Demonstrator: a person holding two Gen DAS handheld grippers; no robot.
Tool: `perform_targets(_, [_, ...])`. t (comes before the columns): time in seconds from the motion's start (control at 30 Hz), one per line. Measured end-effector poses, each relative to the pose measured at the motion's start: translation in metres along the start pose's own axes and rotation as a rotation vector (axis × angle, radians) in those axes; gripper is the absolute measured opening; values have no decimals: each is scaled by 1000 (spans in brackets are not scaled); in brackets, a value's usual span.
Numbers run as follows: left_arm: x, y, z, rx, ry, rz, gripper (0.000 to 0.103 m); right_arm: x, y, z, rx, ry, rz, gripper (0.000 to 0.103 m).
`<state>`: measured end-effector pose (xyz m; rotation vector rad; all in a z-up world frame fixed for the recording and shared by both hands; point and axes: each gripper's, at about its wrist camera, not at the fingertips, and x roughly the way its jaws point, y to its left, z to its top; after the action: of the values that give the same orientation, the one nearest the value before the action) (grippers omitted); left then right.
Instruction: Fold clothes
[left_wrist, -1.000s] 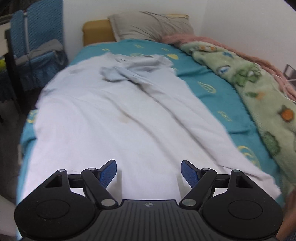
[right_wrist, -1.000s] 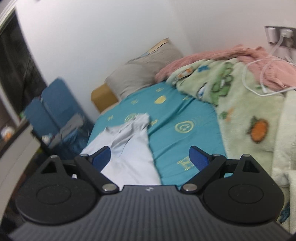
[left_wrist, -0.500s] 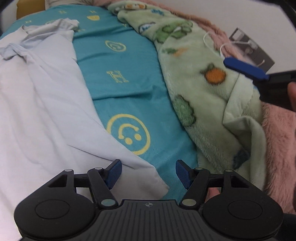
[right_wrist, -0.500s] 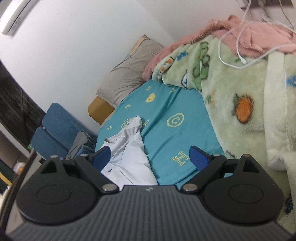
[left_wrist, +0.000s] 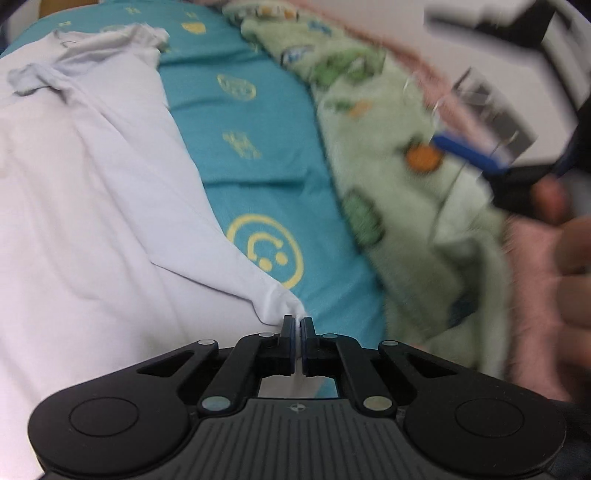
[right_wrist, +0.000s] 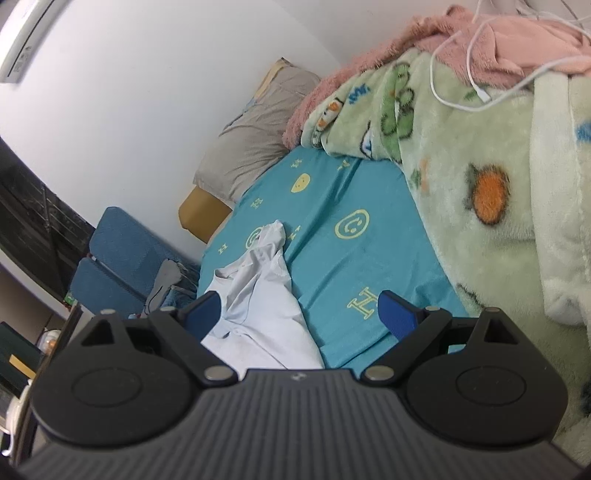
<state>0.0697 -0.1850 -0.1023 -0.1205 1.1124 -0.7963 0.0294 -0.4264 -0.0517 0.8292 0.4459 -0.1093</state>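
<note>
A pale lilac-white garment (left_wrist: 92, 206) lies spread on the teal bed sheet (left_wrist: 236, 122), its bunched collar end far away. My left gripper (left_wrist: 297, 325) is shut on the garment's near right corner (left_wrist: 284, 304), which puckers at the fingertips. My right gripper (right_wrist: 300, 312) is open and empty, held above the bed over the garment's right edge (right_wrist: 258, 295). It also shows blurred at the right of the left wrist view (left_wrist: 480, 158), with a hand behind it.
A green cartoon blanket (right_wrist: 480, 166) and a pink blanket (right_wrist: 498, 40) with a white cable (right_wrist: 476, 92) pile along the right. A grey pillow (right_wrist: 255, 136) lies at the head. Blue chairs (right_wrist: 118, 266) stand left of the bed.
My left gripper closed on the garment's near right corner; half a second ago it was open just above it. The right gripper stayed open, shifting slightly.
</note>
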Motion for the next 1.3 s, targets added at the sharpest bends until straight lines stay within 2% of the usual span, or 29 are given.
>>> perform_targets(0.07, [-28,16,-3,-49,-38,-71,3,-2,8,-1,-43,-15,0,93])
perform_targets(0.27, [-94,80,-34,-240,-71,-119,3,2,31,-10,-172,17,-12,93])
perform_targets(0.43, [-96,128,-64,-362,33,77,3,13,47,-20,-257,71,-60,93])
perform_targets(0.5, [-94,141,-66,-413,60,82,8,15,49,-23,-263,85,-67,93])
perform_targets(0.53, [-96,144,-65,-423,55,71,15,16,50,-25,-262,91,-70,93])
perform_targets(0.6, [-101,145,-60,-419,35,62,37,17,51,-27,-260,104,-75,93])
perform_targets(0.63, [-104,145,-57,-411,22,61,54,18,52,-29,-259,110,-78,93])
perform_targets(0.67, [-106,144,-54,-402,9,60,63,19,52,-30,-258,116,-80,93])
perform_targets(0.8, [-101,143,-41,-372,-24,61,70,23,54,-31,-255,118,-92,93])
perform_targets(0.9, [-88,145,-35,-349,-37,57,68,29,56,-33,-261,128,-93,93])
perform_targets(1.0, [-71,136,-31,-260,-9,76,61,35,60,-38,-281,144,-88,93])
perform_targets(1.03, [-64,131,-31,-242,-5,99,51,37,62,-40,-288,150,-88,93])
perform_targets(1.07, [-60,129,-32,-231,-1,110,36,39,64,-42,-295,156,-86,93])
perform_targets(1.1, [-57,127,-34,-224,8,119,25,40,66,-43,-301,161,-85,93])
perform_targets(1.13, [-58,127,-38,-228,29,116,3,42,68,-45,-307,167,-83,93])
perform_targets(1.2, [-65,126,-48,-223,58,106,2,44,73,-50,-324,177,-88,93])
perform_targets(1.3, [-75,119,-51,-190,57,108,2,45,79,-58,-345,187,-93,93])
